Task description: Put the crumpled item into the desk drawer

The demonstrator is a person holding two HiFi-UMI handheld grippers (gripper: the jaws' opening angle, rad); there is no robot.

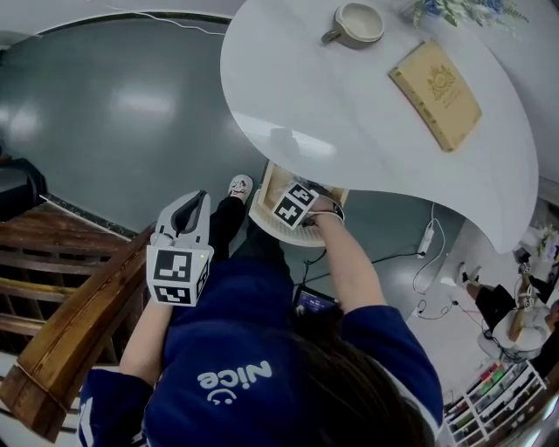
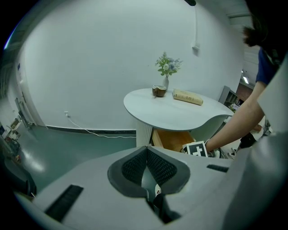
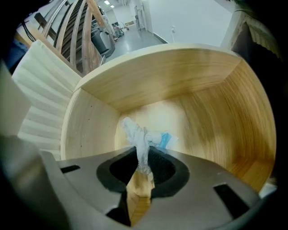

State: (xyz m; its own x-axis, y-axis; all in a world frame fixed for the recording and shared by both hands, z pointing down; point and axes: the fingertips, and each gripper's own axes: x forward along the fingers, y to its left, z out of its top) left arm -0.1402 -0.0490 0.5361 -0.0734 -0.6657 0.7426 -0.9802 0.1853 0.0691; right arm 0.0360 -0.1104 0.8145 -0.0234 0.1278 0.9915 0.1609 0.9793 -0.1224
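closest in, the left gripper (image 1: 186, 212) hangs over the person's lap with its jaws shut on nothing, well clear of the work, and it is best left there, out of the way. further out, under the desk's edge, the right gripper (image 3: 143, 157) points down into the open drawer (image 3: 189, 76). its jaws are narrow and pinch a thin tail of the crumpled paper (image 3: 137, 132). the white and blue bulk of the paper sticks out past the tips, low over the drawer's pale wood floor, though i cannot tell whether it touches the floor. the step in hand looks like the release, and the task seems nearly done bar that. to do it well, let go only with the paper well inside the walls, toward the middle and not against the curved side. open the jaws enough that the thin tail drops free, since soft paper may cling to the ribbed pads, then lift straight up so nothing is dragged back out over the rim. beyond, on the white desk (image 1: 349, 122), a cup (image 1: 358, 23) and a book (image 1: 437, 83) sit well apart from the drawer and need no care.
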